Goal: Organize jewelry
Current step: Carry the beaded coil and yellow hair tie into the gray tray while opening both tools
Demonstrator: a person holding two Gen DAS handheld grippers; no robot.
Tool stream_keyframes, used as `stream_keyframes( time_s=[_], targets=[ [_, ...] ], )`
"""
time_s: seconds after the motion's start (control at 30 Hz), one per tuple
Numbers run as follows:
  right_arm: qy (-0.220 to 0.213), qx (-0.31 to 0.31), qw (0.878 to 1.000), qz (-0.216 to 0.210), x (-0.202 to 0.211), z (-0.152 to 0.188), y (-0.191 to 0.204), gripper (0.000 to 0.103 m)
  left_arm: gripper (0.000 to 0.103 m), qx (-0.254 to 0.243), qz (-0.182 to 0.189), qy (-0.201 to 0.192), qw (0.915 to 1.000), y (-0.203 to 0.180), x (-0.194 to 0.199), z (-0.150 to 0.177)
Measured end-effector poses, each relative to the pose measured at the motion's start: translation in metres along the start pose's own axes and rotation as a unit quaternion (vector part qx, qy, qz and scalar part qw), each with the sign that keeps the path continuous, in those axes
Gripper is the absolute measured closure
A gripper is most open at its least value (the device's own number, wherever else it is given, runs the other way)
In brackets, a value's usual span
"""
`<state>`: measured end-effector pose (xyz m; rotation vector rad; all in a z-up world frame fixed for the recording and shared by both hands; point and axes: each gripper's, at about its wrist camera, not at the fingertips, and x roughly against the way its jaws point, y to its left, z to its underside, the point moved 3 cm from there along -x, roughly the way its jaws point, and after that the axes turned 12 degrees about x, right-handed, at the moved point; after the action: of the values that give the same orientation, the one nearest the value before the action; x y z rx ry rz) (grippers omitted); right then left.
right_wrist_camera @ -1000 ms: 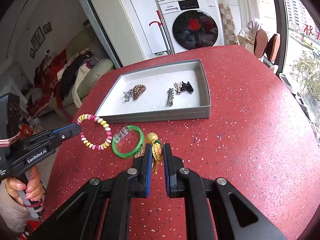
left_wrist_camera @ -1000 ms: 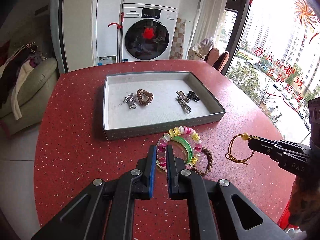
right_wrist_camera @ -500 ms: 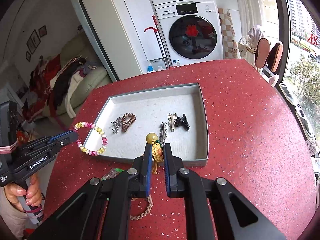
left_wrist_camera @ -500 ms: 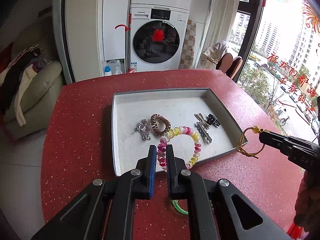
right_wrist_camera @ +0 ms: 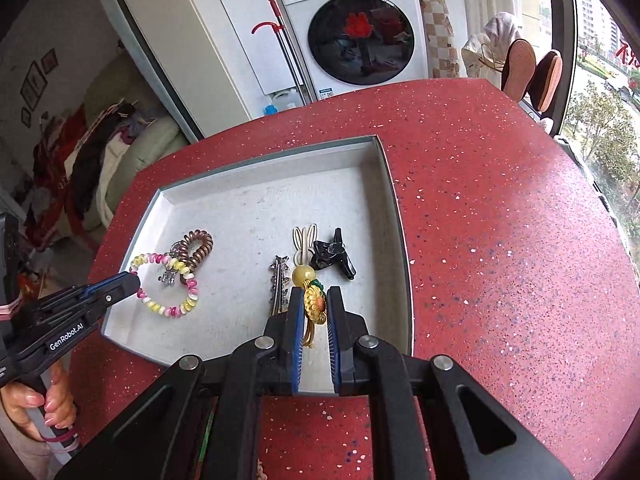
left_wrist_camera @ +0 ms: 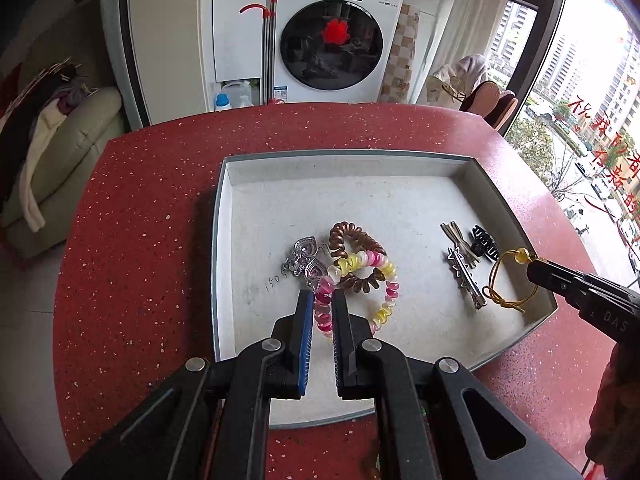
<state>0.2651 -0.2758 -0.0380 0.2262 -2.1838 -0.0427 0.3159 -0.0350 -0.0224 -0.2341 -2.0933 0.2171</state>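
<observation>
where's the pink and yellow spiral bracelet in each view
Left wrist view: pink and yellow spiral bracelet lower centre, pinched in the left gripper over the tray.
Right wrist view: bracelet at left, held by the left gripper coming in from the left edge.
Shared landmark: brown coil hair tie just behind it.

On the table (left_wrist_camera: 132, 216): a shallow tray (left_wrist_camera: 224, 208). In its left part, a coiled hair tie (left_wrist_camera: 352, 240) beside a metal clip (left_wrist_camera: 304, 258); to the right, a star barrette (left_wrist_camera: 466, 282), rabbit-ear clip (right_wrist_camera: 304, 240) and claw clip (left_wrist_camera: 484, 242) (close together). Behind the table, a washing machine (left_wrist_camera: 336, 36).
</observation>
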Motion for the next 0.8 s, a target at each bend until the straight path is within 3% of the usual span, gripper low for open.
stream_keyframes(
  time_s=[0.3,0.53,0.6,0.63,0.67,0.73,0.8],
  targets=[
    [0.026,-0.004,0.999,0.021,-0.028,0.008,-0.009,0.091,0.075,-0.026,-0.043,-0.002,0.9987,-0.004,-0.026,0.011],
    [0.026,0.032,0.998,0.043,-0.029,0.01,0.001,0.09,0.075,-0.062,-0.082,-0.02,0.9945,-0.013,-0.031,0.019],
    [0.027,0.037,0.998,0.042,-0.029,0.01,0.003,0.086,0.075,-0.071,-0.093,-0.024,0.9929,-0.013,-0.033,0.021],
    [0.024,0.035,0.998,0.038,-0.028,0.01,0.004,0.078,0.075,-0.073,-0.096,-0.029,0.9923,-0.014,-0.032,0.021],
    [0.02,0.031,0.999,0.032,-0.026,0.009,0.004,0.063,0.075,-0.075,-0.099,-0.03,0.9918,-0.015,-0.031,0.023],
    [0.004,0.024,0.999,0.022,-0.02,0.008,0.003,0.051,0.075,-0.075,-0.1,-0.034,0.9916,-0.015,-0.028,0.024],
    [-0.01,0.02,1.0,0.019,-0.013,0.006,0.004,0.05,0.075,-0.071,-0.098,-0.039,0.9918,-0.015,-0.025,0.023]
  ],
)
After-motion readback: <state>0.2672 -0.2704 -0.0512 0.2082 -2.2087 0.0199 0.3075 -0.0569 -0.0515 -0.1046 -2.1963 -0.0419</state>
